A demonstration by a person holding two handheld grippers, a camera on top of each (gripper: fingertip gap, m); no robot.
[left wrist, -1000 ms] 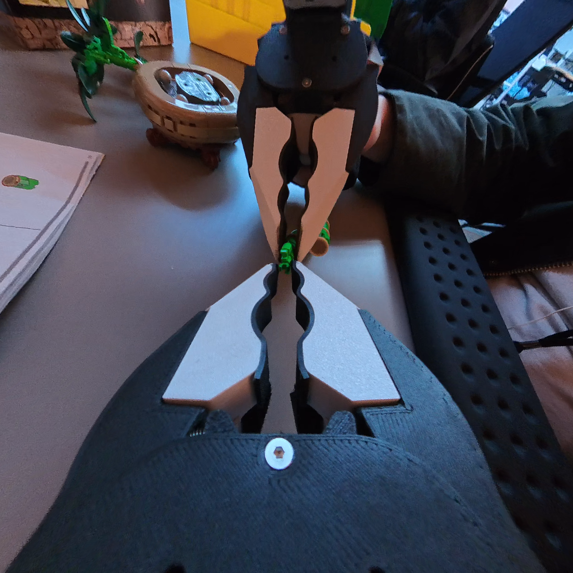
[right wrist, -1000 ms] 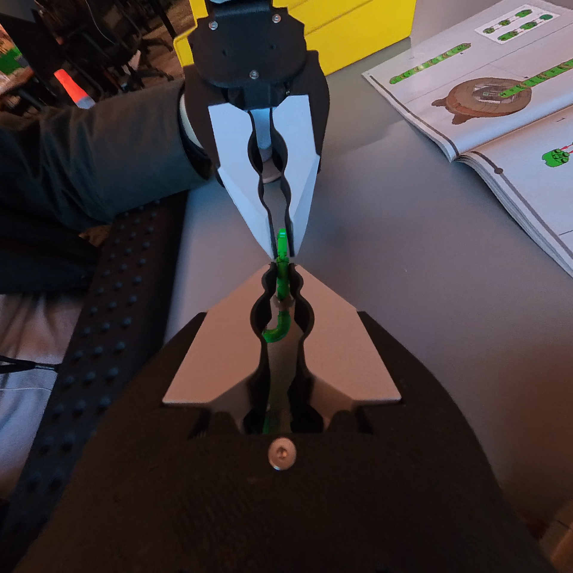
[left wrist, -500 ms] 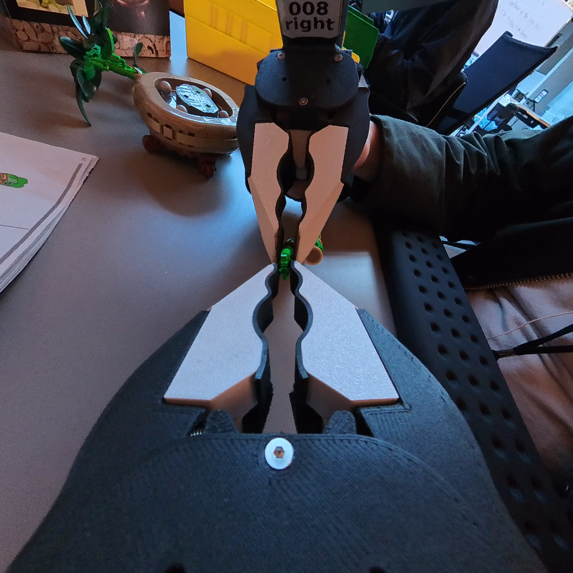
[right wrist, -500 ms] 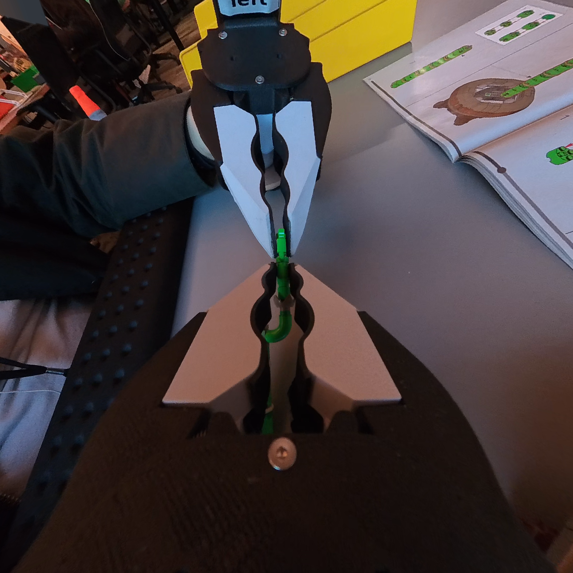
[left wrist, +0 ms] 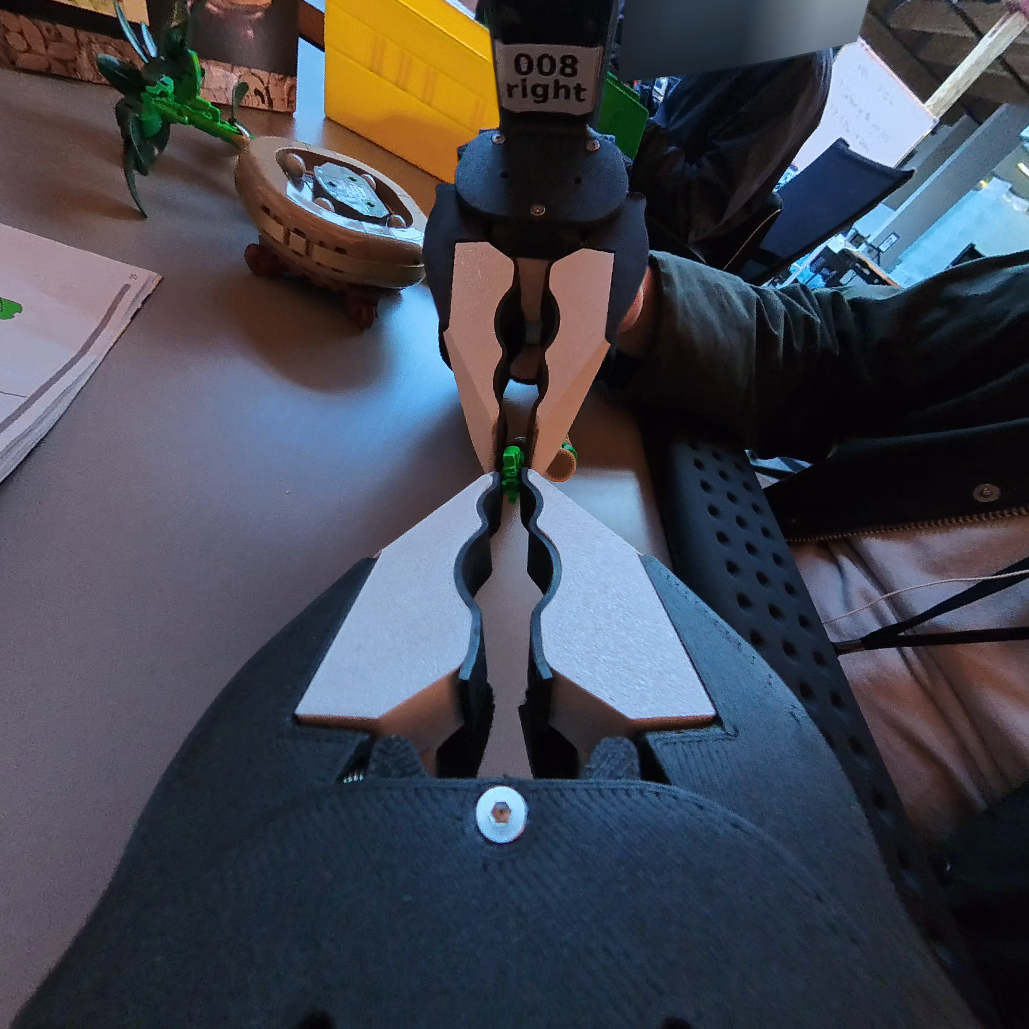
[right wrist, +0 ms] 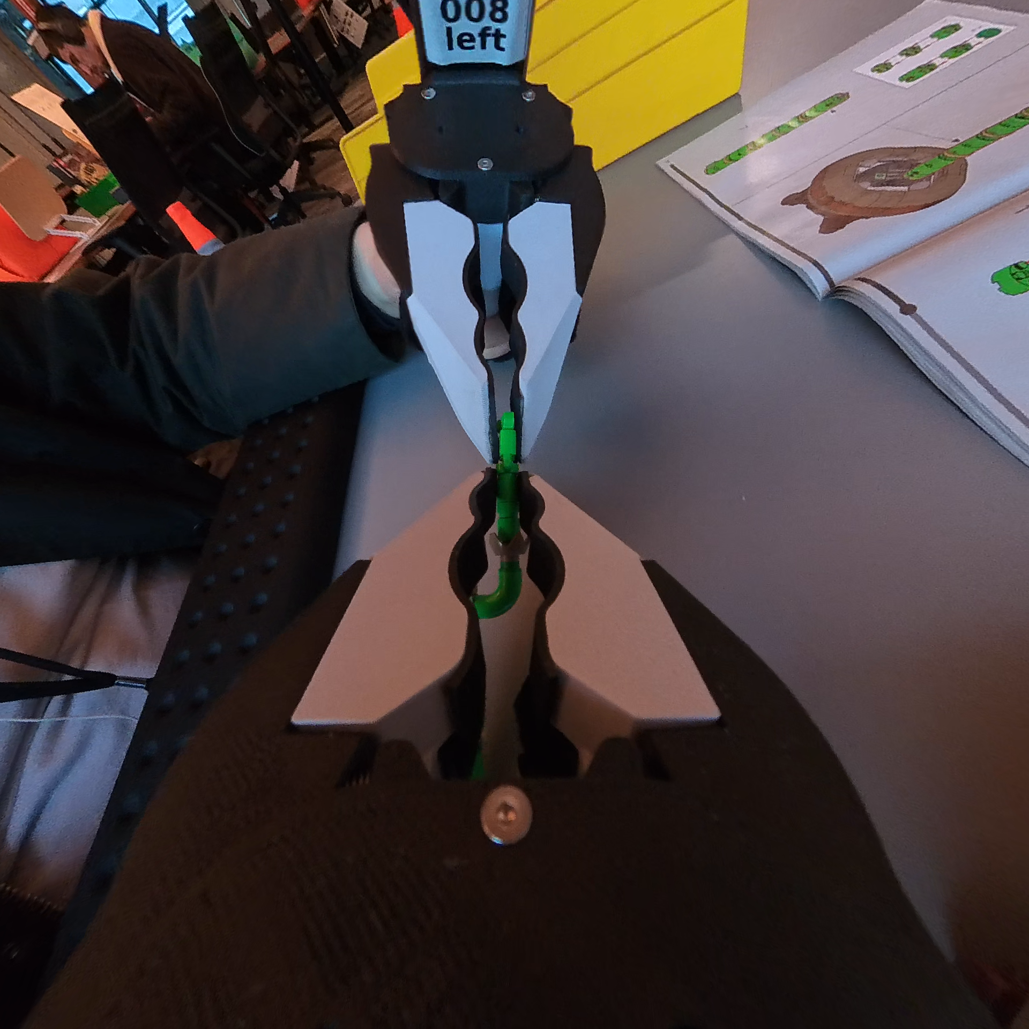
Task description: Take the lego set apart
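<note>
I have both tools tip to tip over the counter's near edge, close to my lap, each clenched on one end of the same small green stem piece (right wrist: 506,490) so I can pull or twist it apart at a joint. The left tool (left wrist: 509,484) pinches the very end of the stem with just its fingertips; the right tool (right wrist: 504,473) grips further along, with the stem's curved translucent tail running back between its pads toward the camera. The stem's long axis lies straight along both tools, pointing from one to the other, held clear of the counter (left wrist: 195,473). The rest of the set, a tan round base (left wrist: 328,223) with a leafy green sprig (left wrist: 161,106) beside it, sits towards the far edge by a yellow box (left wrist: 406,89); the instruction booklet (right wrist: 891,211) lies open well apart.
</note>
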